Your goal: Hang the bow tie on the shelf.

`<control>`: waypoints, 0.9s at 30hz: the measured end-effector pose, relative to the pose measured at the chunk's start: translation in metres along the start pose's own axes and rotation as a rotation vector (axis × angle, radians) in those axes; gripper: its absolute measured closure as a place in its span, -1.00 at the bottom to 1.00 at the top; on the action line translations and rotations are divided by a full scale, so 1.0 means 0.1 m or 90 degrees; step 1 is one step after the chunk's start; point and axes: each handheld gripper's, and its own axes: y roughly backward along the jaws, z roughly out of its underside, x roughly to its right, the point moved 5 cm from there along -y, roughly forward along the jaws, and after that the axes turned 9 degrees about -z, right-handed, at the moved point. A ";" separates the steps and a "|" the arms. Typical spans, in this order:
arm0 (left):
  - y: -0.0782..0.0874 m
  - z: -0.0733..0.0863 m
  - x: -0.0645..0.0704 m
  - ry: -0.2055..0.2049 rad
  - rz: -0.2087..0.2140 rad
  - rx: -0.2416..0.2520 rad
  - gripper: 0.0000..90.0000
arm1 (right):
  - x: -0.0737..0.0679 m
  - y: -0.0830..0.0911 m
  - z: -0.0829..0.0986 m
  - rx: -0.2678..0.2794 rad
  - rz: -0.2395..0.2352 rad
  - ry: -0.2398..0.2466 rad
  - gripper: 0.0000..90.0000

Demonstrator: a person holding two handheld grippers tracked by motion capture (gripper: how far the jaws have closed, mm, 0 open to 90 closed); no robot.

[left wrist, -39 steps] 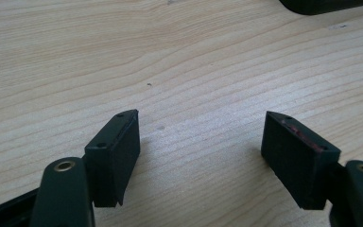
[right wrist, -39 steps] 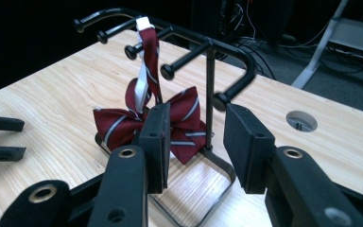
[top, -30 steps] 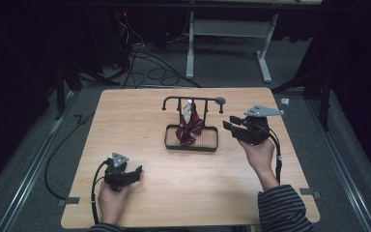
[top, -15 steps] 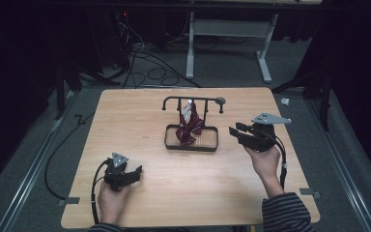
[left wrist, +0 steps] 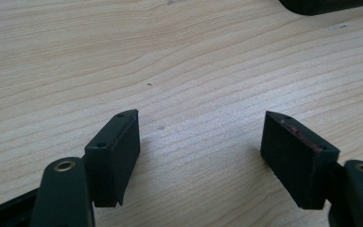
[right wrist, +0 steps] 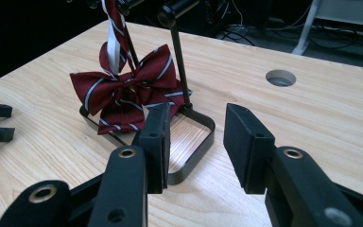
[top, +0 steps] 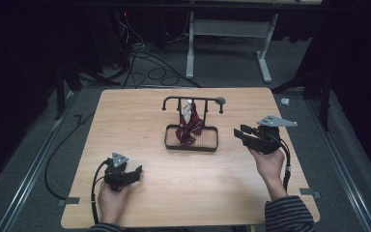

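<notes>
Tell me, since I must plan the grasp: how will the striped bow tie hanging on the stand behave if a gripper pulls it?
The bow tie looks like soft fabric, so it will probably fold and sag rather than hold shape. It hangs by a strap from the stand, so it may swing. The wire-framed stand looks light; a pull by the right gripper might tip it.

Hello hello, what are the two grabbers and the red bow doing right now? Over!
Left gripper open, low over bare table. Right gripper open, beside the stand, holding nothing. Striped bow tie hangs on the stand, untouched. Nothing in between.
</notes>
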 end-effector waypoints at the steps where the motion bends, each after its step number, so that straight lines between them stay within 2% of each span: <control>1: 0.00 0.00 0.00 0.000 0.000 0.000 -0.34 | 0.00 0.01 0.01 0.000 0.000 -0.003 0.40; 8: 0.00 0.00 0.00 0.000 0.000 0.000 -0.35 | 0.03 0.06 0.08 0.001 0.005 -0.009 0.40; 11: 0.00 0.00 0.00 0.000 -0.001 0.001 -0.35 | 0.05 0.09 0.13 0.005 0.004 -0.021 0.40; 27: 0.00 0.00 0.00 0.000 -0.001 0.001 -0.35 | 0.06 0.11 0.34 0.008 0.001 -0.048 0.40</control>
